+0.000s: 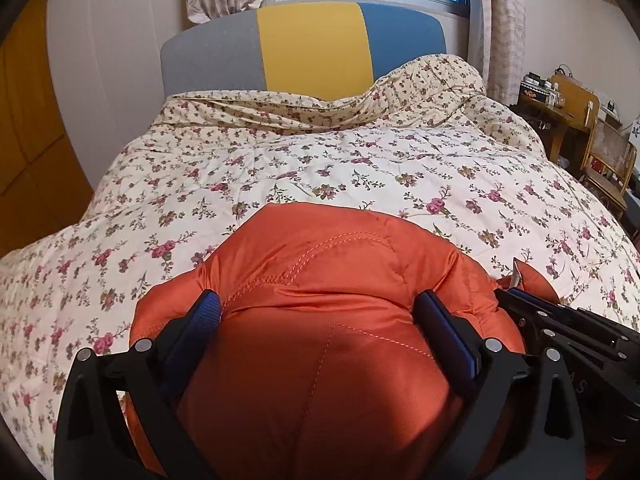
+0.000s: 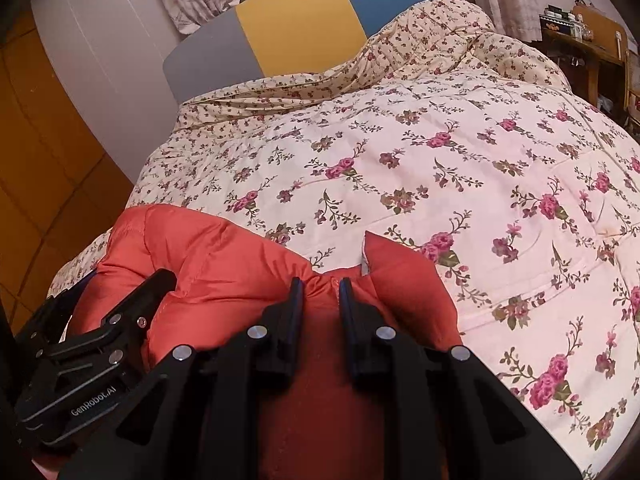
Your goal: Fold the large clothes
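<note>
A puffy orange jacket (image 1: 320,380) lies bunched on the near part of the bed. My left gripper (image 1: 318,304) stands wide open over it, and the padded cloth bulges up between its blue-padded fingers (image 1: 208,312). My right gripper (image 2: 321,290) is shut on a pinched fold of the same jacket (image 2: 224,248), close beside the left one. A loose orange corner (image 2: 396,264) sticks up just right of it. In the left wrist view the right gripper (image 1: 532,304) shows at the right edge. The right wrist view has the left gripper (image 2: 160,280) at its left edge.
A cream floral quilt (image 1: 360,168) covers the bed and is heaped at the far right by the grey, yellow and blue headboard (image 1: 312,48). A wooden desk and chair (image 1: 576,120) stand to the right, a wooden wardrobe (image 2: 44,148) to the left.
</note>
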The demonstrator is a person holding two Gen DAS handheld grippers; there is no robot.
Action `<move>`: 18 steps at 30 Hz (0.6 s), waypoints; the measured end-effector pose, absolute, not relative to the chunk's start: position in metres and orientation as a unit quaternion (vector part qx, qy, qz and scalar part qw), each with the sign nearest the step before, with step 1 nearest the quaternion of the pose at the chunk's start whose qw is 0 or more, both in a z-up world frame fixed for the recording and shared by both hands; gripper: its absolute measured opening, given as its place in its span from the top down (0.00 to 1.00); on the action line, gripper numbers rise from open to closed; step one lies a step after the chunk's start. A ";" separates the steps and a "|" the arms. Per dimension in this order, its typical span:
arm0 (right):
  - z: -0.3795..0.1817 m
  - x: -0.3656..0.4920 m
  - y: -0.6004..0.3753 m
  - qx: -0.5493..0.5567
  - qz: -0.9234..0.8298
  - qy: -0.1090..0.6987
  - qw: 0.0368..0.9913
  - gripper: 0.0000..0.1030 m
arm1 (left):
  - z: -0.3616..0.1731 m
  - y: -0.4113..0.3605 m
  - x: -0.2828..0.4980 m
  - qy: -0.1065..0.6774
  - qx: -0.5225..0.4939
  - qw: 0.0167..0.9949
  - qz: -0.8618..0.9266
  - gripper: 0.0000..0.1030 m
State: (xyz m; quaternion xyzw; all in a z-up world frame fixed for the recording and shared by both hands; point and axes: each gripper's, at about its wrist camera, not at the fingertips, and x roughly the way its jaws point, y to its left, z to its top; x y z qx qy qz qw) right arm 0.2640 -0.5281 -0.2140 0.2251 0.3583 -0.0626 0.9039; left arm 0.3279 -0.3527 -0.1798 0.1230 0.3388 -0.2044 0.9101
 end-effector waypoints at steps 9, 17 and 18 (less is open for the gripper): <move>-0.202 0.240 -0.514 0.193 -0.082 0.327 0.922 0.82 | -0.170 -0.346 0.294 0.312 0.157 0.916 -0.197 0.06; -0.187 0.193 -0.505 0.172 -0.115 0.296 0.933 0.63 | -0.153 -0.327 0.245 0.297 0.160 0.915 -0.220 0.04; -0.187 0.187 -0.505 0.172 -0.116 0.293 0.933 0.62 | -0.153 -0.323 0.237 0.294 0.155 0.917 -0.221 0.04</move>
